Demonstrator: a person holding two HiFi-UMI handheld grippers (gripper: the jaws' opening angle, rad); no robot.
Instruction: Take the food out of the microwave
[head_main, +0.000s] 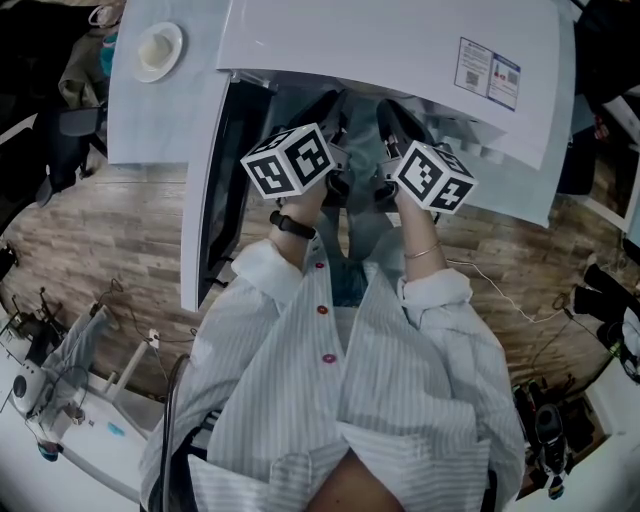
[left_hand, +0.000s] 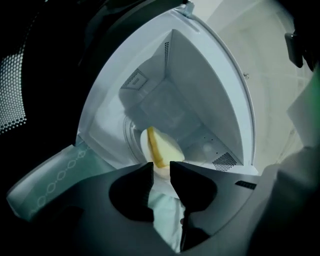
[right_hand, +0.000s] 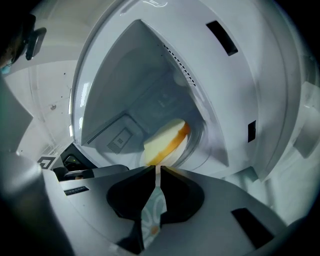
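The left gripper (left_hand: 161, 169) holds its jaws slightly parted and empty, seemingly readied for the food (left_hand: 161, 146), which lies just beyond their tips inside the open microwave (left_hand: 200, 80). The right gripper (right_hand: 157, 171) points there too, jaws closed on nothing.

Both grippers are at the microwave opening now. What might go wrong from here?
The right gripper has its jaws together: pushed on, it would likely shove the food rather than grip it. The left gripper is only narrowly open, perhaps too little for the food. Both crowd the microwave opening and may knock its frame.
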